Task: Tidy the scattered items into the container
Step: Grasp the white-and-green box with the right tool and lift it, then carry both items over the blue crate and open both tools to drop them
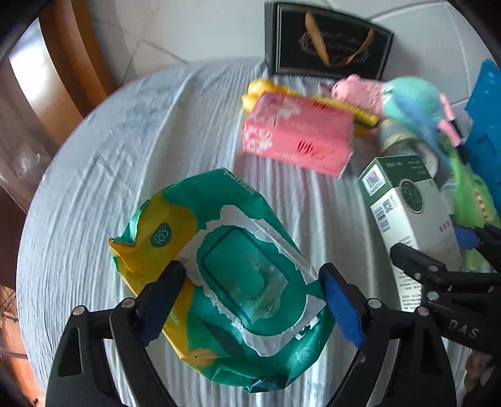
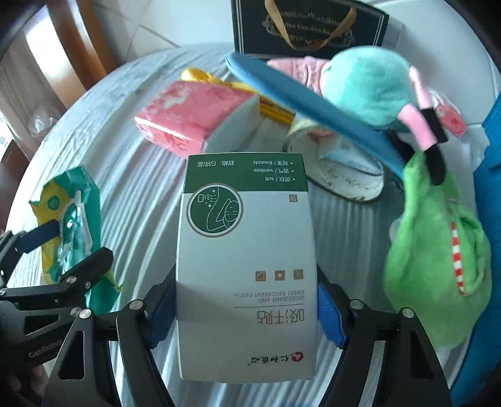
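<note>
A green and yellow wet-wipes pack point(image 1: 231, 269) sits between the blue pads of my left gripper point(image 1: 252, 303), which press on its two sides; the gripper is shut on it. From the right wrist view the same pack point(image 2: 78, 219) hangs tilted above the cloth in the left gripper point(image 2: 70, 247). My right gripper point(image 2: 245, 297) is shut on a grey and green box of sweat patches point(image 2: 247, 250), one pad on each long side. That box point(image 1: 407, 213) shows at the right of the left wrist view. A blue crate point(image 1: 485, 125) stands at the far right edge.
On the white-clothed round table point(image 1: 141, 156) lie a pink tissue pack point(image 2: 191, 122), a yellow item point(image 2: 200, 76), a tape roll point(image 2: 344, 181), a blue flat piece point(image 2: 313, 103), a teal plush point(image 2: 366, 90) and a green plush point(image 2: 435, 266). A dark gift bag point(image 2: 310, 28) stands behind them.
</note>
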The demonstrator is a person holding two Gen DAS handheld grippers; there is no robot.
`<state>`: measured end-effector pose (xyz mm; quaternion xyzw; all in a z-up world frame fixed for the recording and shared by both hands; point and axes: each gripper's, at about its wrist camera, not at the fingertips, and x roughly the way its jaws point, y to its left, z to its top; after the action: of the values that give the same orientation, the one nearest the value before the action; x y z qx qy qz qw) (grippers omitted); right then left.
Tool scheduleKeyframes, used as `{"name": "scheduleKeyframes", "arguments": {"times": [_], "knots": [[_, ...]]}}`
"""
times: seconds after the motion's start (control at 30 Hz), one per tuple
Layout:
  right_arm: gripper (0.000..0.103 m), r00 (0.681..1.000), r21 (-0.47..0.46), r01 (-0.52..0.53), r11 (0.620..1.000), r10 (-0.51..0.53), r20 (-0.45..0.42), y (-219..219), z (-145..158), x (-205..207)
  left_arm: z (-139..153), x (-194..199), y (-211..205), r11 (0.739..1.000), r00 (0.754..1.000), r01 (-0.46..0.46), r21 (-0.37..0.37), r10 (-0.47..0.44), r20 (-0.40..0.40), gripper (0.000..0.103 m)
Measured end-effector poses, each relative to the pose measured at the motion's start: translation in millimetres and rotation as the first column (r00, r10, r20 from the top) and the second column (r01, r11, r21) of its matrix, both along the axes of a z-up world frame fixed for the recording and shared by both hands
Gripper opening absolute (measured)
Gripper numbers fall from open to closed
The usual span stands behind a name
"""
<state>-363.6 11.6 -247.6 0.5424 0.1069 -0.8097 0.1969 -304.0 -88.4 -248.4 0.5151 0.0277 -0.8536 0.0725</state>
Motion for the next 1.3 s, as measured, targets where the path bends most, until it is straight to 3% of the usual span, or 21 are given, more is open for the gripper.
{"name": "scheduleKeyframes", "arguments": {"times": [0.33,0.7,0.93,1.1,1.3], "knots": [[0.076,0.99,-0.078,-0.01,0.997,-0.001,-0.143,24.2,72.7,36.6,57.7,35.7,10.2,0.998,0.987,0.017,-0.061,-0.027,-0.156,0.088],[0.076,0.941,-0.109,-0.068,0.992,0.028,-0.337,58.9,163.2,78.5,129.0,73.6,47.2,0.996,0.951,0.014,-0.086,-0.04,-0.307,0.088],[0.076,0.89,-0.12,0.047,0.992,-0.096,-0.446,94.4,224.0,108.1,170.8,83.8,73.9,0.985,0.899,0.15,-0.081,-0.17,-0.404,0.088],[0.076,0.85,-0.121,0.152,0.981,-0.192,-0.491,123.2,264.2,125.3,201.2,90.0,101.0,0.966,0.846,0.246,-0.074,-0.251,-0.47,0.088],[0.076,0.77,-0.143,0.245,0.959,-0.282,-0.572,170.4,315.2,154.4,237.0,100.7,153.3,0.929,0.775,0.362,-0.071,-0.343,-0.53,0.088]]}}
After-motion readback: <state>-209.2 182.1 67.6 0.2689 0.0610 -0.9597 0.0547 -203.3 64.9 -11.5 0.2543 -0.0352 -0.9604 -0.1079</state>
